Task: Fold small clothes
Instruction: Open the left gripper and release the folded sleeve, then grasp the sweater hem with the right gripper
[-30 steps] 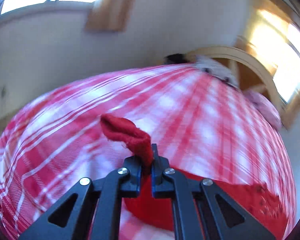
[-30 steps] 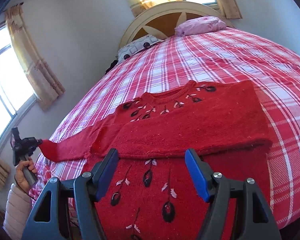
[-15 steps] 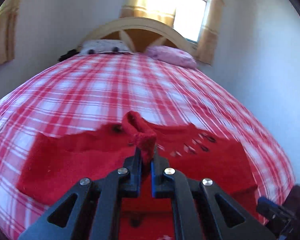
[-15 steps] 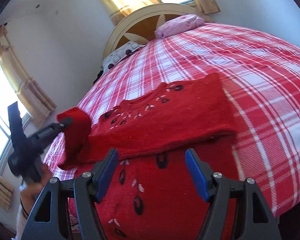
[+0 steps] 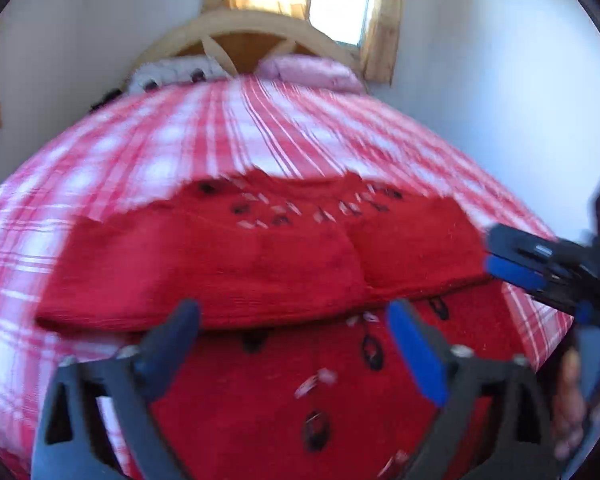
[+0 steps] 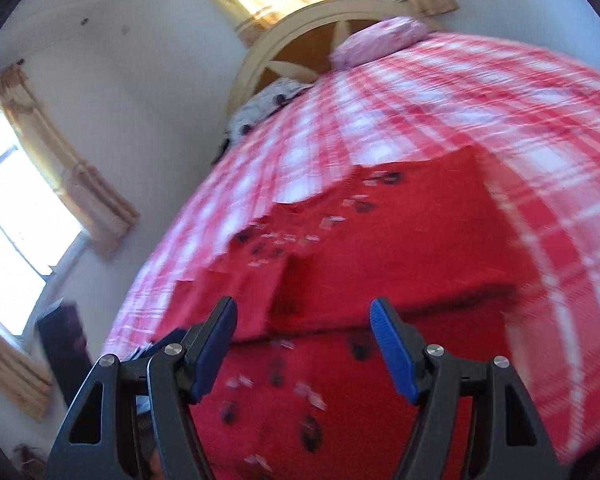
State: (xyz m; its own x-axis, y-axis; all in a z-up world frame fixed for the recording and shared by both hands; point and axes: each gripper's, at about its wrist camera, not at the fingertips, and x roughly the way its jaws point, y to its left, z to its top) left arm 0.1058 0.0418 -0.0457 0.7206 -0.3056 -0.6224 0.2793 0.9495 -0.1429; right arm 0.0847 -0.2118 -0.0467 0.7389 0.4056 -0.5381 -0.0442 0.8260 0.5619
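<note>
A red knitted sweater [image 5: 260,248] with dark and white motifs lies flat on the bed, chest up. Both sleeves are folded across its chest: one sleeve [image 5: 204,268] on the left, the other sleeve [image 5: 416,240] on the right. My left gripper [image 5: 292,316] hovers over the sweater's lower half, its jaws opening wide with nothing between them. My right gripper [image 6: 304,320] stands open over the sweater [image 6: 380,264], holding nothing. It also shows at the right edge of the left wrist view, right gripper [image 5: 516,256] beside the folded right sleeve.
The bed has a red and white plaid cover [image 5: 180,148]. A curved wooden headboard [image 5: 240,40], a pink pillow [image 5: 308,74] and a spotted white pillow [image 5: 172,74] are at the far end. A curtained window [image 6: 16,216] is on the left wall. A hand [image 5: 572,400] holds the right gripper.
My left gripper swung the sleeve end from the bed's side over the sweater, then let it go and opened. The sleeve now lies folded across the chest. The right gripper shifted a little.
</note>
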